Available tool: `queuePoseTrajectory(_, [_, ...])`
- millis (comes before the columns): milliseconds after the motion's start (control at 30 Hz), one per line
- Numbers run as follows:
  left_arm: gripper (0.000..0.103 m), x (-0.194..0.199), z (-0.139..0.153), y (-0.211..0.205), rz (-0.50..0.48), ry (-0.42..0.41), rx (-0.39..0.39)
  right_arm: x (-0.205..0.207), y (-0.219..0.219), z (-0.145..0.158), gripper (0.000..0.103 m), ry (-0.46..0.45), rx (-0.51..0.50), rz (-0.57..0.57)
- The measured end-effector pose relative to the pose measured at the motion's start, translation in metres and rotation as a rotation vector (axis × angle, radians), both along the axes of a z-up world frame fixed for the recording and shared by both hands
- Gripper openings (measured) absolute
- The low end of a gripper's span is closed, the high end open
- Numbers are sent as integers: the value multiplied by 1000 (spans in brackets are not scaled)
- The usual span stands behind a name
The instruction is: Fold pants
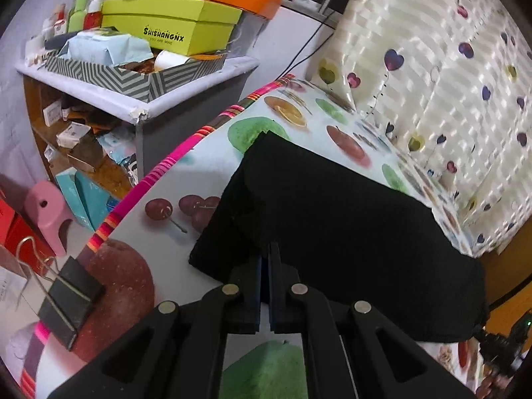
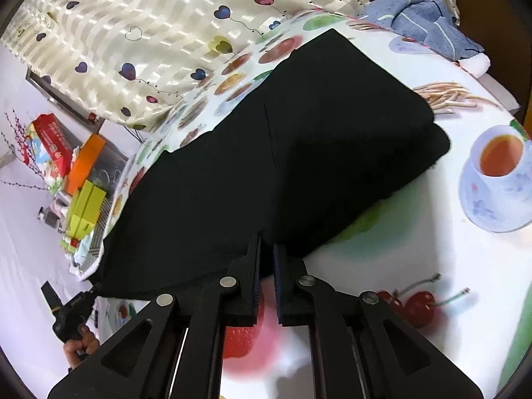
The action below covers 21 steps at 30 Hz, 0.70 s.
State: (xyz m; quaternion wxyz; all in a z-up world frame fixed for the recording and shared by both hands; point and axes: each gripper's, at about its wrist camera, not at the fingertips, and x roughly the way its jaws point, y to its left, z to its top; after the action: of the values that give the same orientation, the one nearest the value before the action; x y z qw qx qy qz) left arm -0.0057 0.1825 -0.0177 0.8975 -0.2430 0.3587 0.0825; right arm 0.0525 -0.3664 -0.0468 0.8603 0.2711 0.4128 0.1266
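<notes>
left gripper (image 1: 268,249): nearly closed, at near edge of black pants (image 1: 332,219), grip unclear | right gripper (image 2: 266,249): narrow gap, likewise | bare tablecloth (image 2: 382,282) right of pants

Table with a fruit-print cloth, black pants laid across it

The table (image 2: 382,316) wears a white cloth printed with cherries, apples, a strawberry and a teacup, edged in pink stripes. Folded black pants (image 2: 299,153) lie flat across its middle. A crumpled blue towel (image 2: 429,26) sits at the far corner, apart from the pants. A black binder clip (image 1: 71,302) grips the cloth's near left edge.
</notes>
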Motion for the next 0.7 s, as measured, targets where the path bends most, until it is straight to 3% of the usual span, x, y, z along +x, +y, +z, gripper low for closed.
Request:
queuePoseTrajectory(167, [8,-16,11,5,22,-20,31,-15,1,15,10,-19,-154,3])
queuePoseTrajectory(333, [8,-22,34,3,74,-67,78,-23,-4,40,14,-127,-280,-45])
queuePoseTrajectory(467, [8,0,43,-34,-45,-101,104,-7,7,48,27,-206,-347,-21])
queuePoseTrajectory(600, [8,25,29,-68,-162,-51,121,14,8,19,28,-79,-407,-3])
queuePoseTrajectory(700, [8,35,6,-77,-198,46,118,3,4,14,30,-97,-451,24])
